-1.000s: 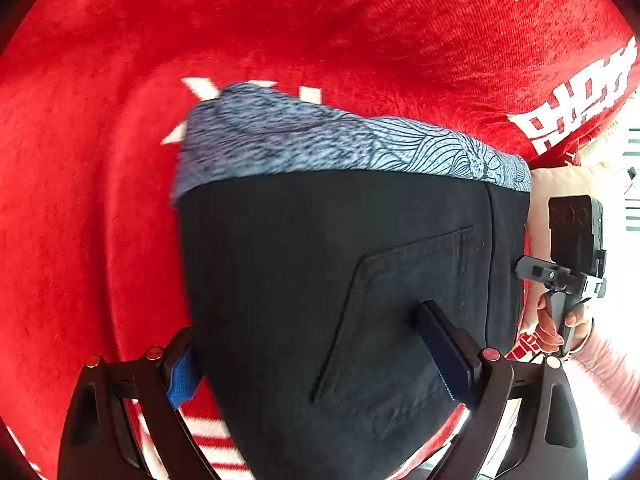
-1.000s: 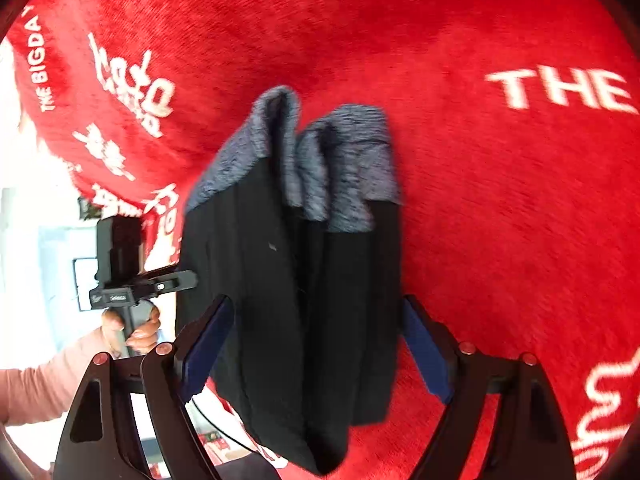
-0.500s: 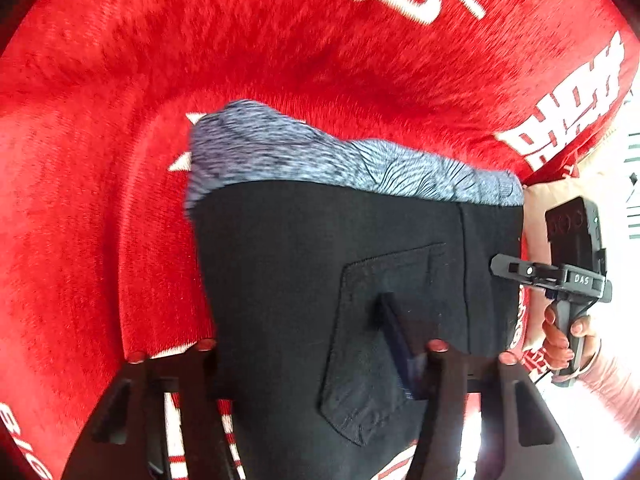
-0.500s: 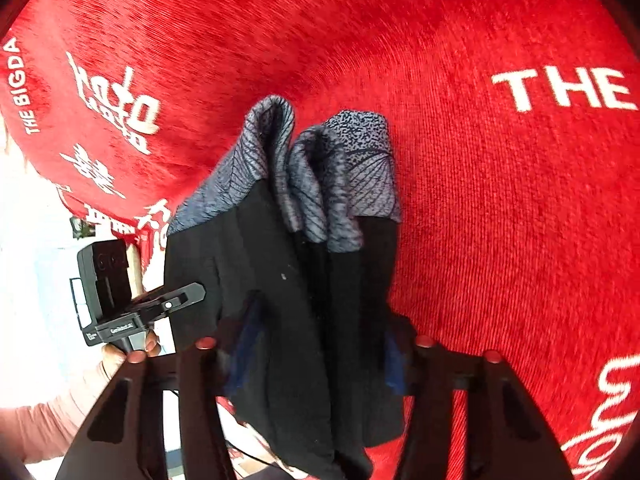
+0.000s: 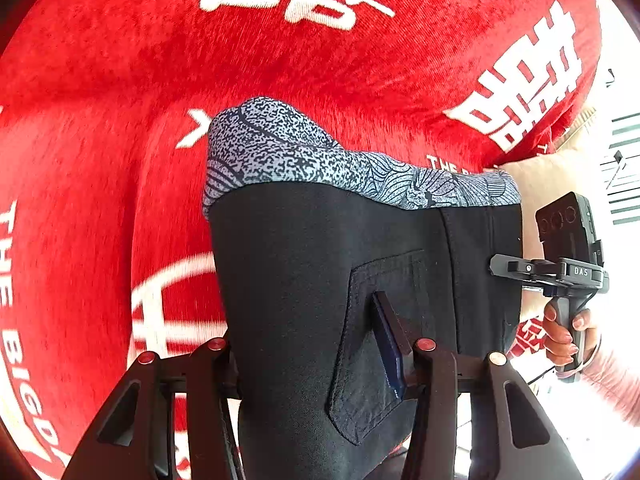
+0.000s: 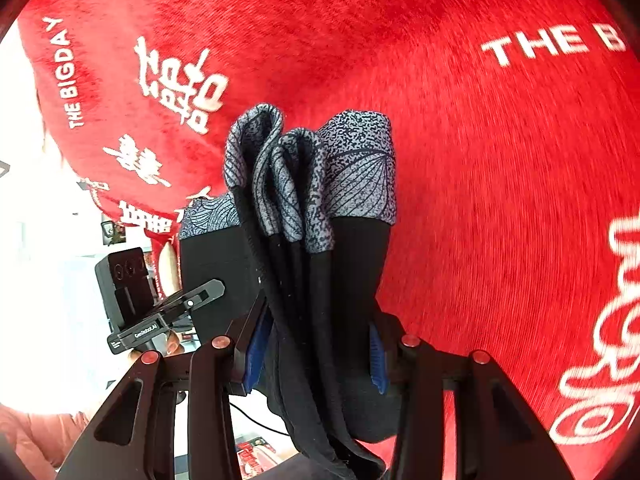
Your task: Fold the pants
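Black pants (image 5: 304, 280) with a grey patterned waistband (image 5: 280, 152) hang folded over a red cloth. My left gripper (image 5: 312, 344) is shut on the pants near the back pocket (image 5: 384, 320); its left finger is hidden behind the fabric. My right gripper (image 6: 316, 348) is shut on the bunched layers of the pants (image 6: 344, 280), with the waistband folds (image 6: 304, 176) above it. Each gripper shows in the other's view: the right gripper at the right edge of the left wrist view (image 5: 568, 264), the left gripper at the left of the right wrist view (image 6: 156, 312).
A red velvet cloth (image 5: 120, 80) with white lettering covers the surface below; it also fills the right wrist view (image 6: 500, 160). Its edge runs along the bright side, where the person's hand (image 5: 564, 332) holds the right gripper's handle.
Both grippers have closed from open onto the pants. The pants have lifted and the red cloth has slid downwards in both views.
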Available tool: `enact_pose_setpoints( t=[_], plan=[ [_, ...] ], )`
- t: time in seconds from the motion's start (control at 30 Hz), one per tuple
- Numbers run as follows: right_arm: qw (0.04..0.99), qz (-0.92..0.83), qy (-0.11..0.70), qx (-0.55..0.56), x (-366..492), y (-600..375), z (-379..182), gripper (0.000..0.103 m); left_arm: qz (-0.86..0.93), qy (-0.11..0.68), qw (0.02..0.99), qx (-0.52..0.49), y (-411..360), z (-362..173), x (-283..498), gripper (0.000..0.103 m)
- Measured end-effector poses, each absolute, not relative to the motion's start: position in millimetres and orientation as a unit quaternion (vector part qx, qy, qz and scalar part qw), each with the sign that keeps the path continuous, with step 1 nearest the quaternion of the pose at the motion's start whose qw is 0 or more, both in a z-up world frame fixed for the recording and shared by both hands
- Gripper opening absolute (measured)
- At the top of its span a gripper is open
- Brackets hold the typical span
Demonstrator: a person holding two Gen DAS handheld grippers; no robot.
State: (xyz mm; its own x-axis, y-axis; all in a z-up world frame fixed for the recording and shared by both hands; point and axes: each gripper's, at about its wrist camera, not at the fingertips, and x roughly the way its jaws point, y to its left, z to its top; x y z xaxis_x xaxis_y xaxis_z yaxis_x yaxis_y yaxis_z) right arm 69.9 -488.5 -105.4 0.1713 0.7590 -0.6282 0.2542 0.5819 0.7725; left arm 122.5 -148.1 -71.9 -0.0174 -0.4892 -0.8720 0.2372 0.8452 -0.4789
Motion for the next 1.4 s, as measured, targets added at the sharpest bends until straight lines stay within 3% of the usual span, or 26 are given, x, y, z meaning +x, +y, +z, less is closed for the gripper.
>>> enact_pose_setpoints(
  t=[0.2,0.37,0.43,0.53,0.63,0.9,0.97,1.03,1.13,1.4],
  plan=[
    [0.636,0.195,0.618,0.419,31.4,-482.6,-102.2,0.046,-0.250,0.678,0.684,-0.102,-140.7,-76.7,88.9,0.051],
    [0.639,0.179,0.632,0.400,9.0,-470.0,-117.0,0.046,-0.244,0.697,0.668,-0.095,-138.1,-117.1,71.3,0.056],
    [0.648,0.165,0.642,0.374,2.9,-462.9,-126.3,0.050,-0.231,0.695,0.674,-0.090,-134.3,-127.9,67.2,0.078],
    [0.673,0.139,0.648,0.328,-2.4,-457.0,-132.0,0.062,-0.210,0.688,0.689,-0.092,-126.5,-135.4,67.5,0.095],
    [0.690,0.104,0.650,0.301,-2.0,-452.9,-131.2,0.072,-0.189,0.683,0.701,-0.074,-125.6,-131.2,66.6,0.097],
    [0.740,0.009,0.645,0.191,-13.2,-433.6,-84.5,0.080,-0.163,0.626,0.762,-0.010,-121.4,-71.6,51.9,0.096],
    [0.751,0.003,0.629,0.199,-21.9,-432.8,-70.3,0.076,-0.189,0.620,0.761,-0.009,-129.0,-61.5,41.5,0.096],
    [0.758,0.011,0.615,0.215,-31.0,-425.4,-57.1,0.055,-0.216,0.623,0.752,-0.009,-140.4,-60.2,29.2,0.096],
    [0.749,0.029,0.620,0.231,-37.8,-410.5,-57.6,0.045,-0.230,0.633,0.740,0.010,-163.9,-73.9,16.8,0.096],
    [0.736,0.028,0.643,0.213,-41.0,-393.6,-86.8,0.044,-0.217,0.634,0.736,0.094,-185.9,-101.3,6.7,0.096]
  ],
)
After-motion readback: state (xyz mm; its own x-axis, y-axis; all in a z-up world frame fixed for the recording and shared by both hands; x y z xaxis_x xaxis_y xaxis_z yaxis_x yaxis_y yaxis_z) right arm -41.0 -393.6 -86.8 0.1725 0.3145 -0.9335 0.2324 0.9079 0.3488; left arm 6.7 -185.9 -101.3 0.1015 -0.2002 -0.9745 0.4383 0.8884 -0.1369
